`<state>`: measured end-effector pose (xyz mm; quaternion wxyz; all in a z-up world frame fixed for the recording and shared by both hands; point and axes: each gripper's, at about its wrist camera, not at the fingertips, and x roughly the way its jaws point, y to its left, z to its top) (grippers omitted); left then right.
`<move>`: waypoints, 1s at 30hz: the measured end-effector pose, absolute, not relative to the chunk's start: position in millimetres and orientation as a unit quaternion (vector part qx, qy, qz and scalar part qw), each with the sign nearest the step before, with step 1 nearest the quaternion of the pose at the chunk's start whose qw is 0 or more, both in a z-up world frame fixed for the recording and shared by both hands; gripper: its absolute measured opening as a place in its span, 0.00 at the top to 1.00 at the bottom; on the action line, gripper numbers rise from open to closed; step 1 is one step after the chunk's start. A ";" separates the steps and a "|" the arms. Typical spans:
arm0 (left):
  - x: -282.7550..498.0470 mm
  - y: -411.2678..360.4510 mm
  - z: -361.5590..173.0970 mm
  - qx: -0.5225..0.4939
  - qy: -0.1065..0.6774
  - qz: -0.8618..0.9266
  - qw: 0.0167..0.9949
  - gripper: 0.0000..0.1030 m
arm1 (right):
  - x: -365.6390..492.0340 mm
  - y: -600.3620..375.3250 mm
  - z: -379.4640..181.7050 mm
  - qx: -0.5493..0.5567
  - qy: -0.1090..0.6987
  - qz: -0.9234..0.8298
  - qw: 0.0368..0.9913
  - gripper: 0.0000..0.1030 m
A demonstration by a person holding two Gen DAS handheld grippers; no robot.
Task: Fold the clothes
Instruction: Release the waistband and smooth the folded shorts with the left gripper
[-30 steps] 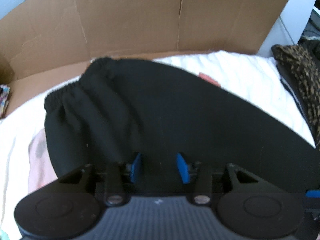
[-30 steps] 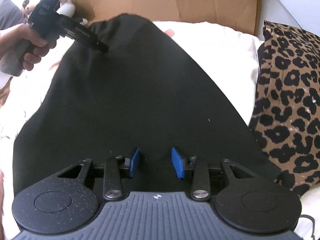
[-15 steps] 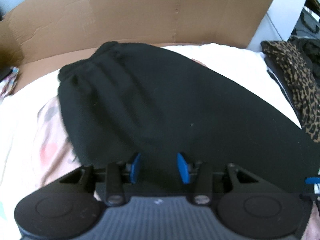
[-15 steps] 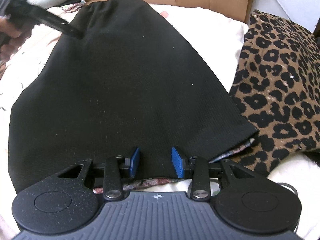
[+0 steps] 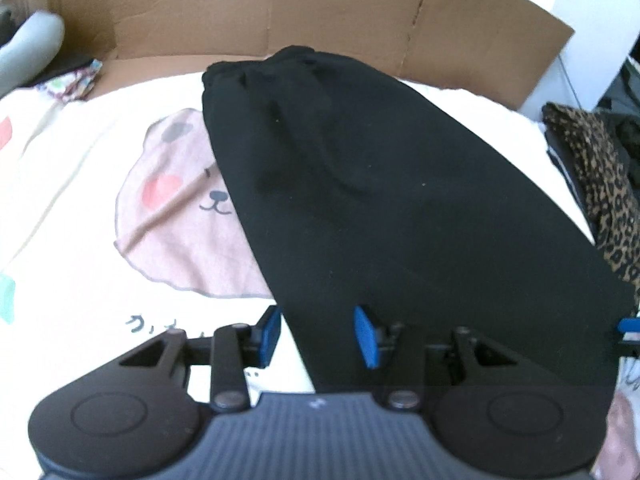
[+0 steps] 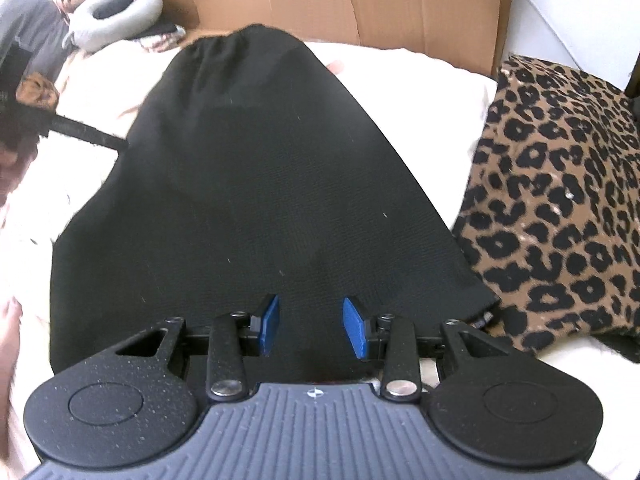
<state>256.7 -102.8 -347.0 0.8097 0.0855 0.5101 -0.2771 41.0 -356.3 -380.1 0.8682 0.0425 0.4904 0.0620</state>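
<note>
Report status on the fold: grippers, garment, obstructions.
Left gripper and right gripper both open, holding nothing. Black skirt lies flat on the bedsheet, unfolded. Leopard-print cloth sits by its right edge.

a cream bedsheet (image 5: 80, 184) covers the bed, printed with a pink bear face (image 5: 172, 216) that has a red cheek and a small dark nose, and some dark scribbled lettering (image 5: 144, 324) below it. a brown cardboard sheet (image 5: 280, 8) stands along the far side of the bed. a leopard-print cloth (image 6: 560, 208) lies at the right edge, with darker items behind it. at the far left sit a grey rounded cushion (image 5: 28, 48) and a small patterned fabric (image 5: 72, 82), too blurred to identify.
</note>
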 end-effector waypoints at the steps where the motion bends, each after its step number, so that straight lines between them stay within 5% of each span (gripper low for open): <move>1: 255.9 -103.3 -349.1 0.082 0.514 -0.284 0.806 0.57 | 45.0 -355.6 -380.1 0.047 0.488 0.064 0.869 0.59; 17: 197.4 -87.6 -350.2 0.116 0.553 -0.313 0.764 0.68 | 55.4 -312.6 -386.5 0.024 0.482 0.155 0.862 0.59; 30: 179.3 -32.3 -326.6 0.101 0.544 -0.298 0.778 0.68 | 66.7 -282.5 -399.4 -0.007 0.492 0.170 0.854 0.59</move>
